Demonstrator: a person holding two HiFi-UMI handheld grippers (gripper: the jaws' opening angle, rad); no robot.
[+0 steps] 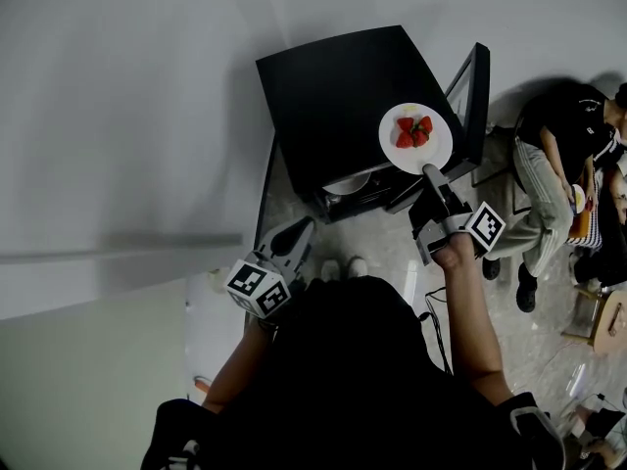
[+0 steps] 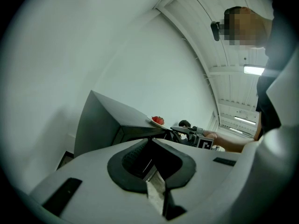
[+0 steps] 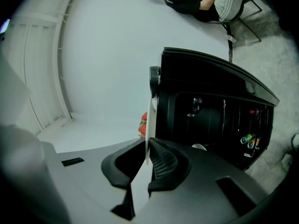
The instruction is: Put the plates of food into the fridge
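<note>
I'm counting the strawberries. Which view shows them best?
Head view: the strawberries lie fully visible from above on the white plate. Left gripper view shows them small and distant; right gripper view, a red sliver behind the plate's edge.

White strawberry plate atop black fridge
</note>
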